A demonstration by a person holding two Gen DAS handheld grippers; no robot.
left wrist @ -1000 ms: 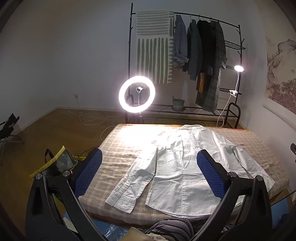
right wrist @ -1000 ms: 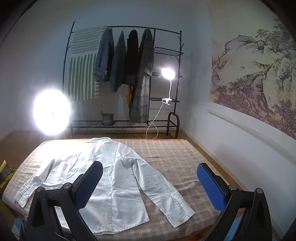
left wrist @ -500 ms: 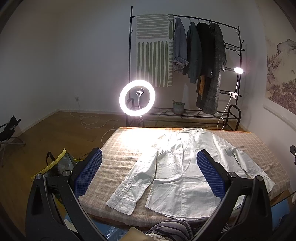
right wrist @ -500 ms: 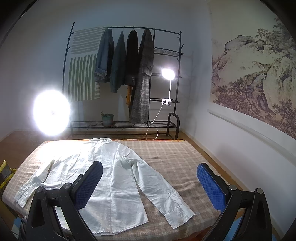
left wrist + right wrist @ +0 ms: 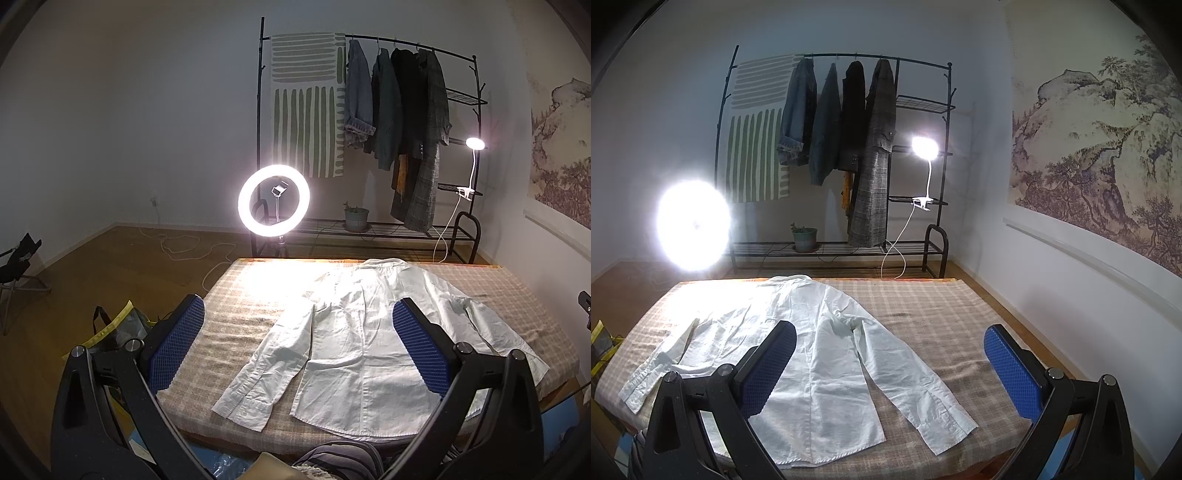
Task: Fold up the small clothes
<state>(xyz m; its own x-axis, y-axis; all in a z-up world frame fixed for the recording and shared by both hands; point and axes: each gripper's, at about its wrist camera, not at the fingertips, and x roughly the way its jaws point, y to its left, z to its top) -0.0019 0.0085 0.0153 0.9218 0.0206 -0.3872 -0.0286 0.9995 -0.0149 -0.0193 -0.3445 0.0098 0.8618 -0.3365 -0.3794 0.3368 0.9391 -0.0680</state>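
A white long-sleeved shirt (image 5: 354, 332) lies flat on a plaid-covered table (image 5: 236, 317), collar at the far edge, hem at the near edge, both sleeves spread out. It also shows in the right wrist view (image 5: 820, 354). My left gripper (image 5: 295, 339) is open and empty, held above the near edge over the left sleeve and body. My right gripper (image 5: 890, 365) is open and empty, above the near edge over the right sleeve (image 5: 908, 373). Neither touches the shirt.
A lit ring light (image 5: 274, 206) stands behind the table's far left. A black clothes rack (image 5: 399, 122) with hanging coats and a clip lamp (image 5: 474, 144) is at the back wall. A bag (image 5: 118, 325) sits on the floor at left. A wall (image 5: 1071, 295) runs along the right.
Both grippers have lifted and drawn back slightly, so the table and shirt sit lower in view. The shirt has not moved. Both stay open.
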